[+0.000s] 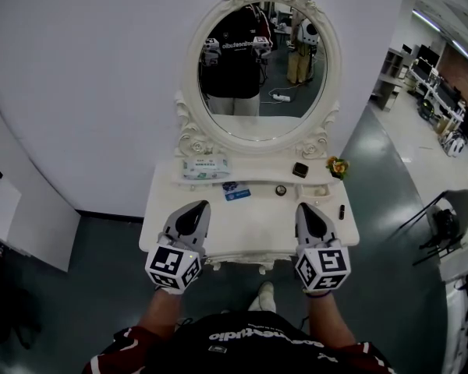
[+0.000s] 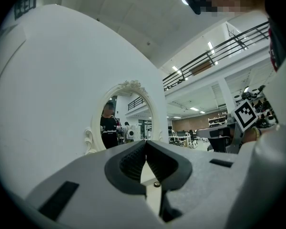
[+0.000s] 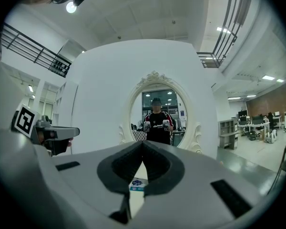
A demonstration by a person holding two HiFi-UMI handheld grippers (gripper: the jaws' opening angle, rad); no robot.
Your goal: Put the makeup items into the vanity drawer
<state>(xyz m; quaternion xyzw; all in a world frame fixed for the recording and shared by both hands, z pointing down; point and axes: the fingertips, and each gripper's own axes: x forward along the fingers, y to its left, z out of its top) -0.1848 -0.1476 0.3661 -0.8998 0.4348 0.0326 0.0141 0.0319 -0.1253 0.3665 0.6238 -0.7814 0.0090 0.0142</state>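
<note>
We see a white vanity (image 1: 160, 232) with a white scrolled mirror frame (image 1: 189, 123). The left gripper (image 1: 200, 206) and right gripper (image 1: 303, 207) are grey, with black-and-white square-patterned cubes. On the tabletop, a blue card (image 1: 236, 193) lies mid-back, and a black box (image 1: 299, 170) and a yellow flower (image 1: 337, 164) sit by the right rear corner.

Mirror (image 1: 261, 68) behind vanity top (image 1: 253, 218)

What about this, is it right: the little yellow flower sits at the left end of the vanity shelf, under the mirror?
No. The head view shows the flower at the right end of the shelf, under the mirror.
</note>
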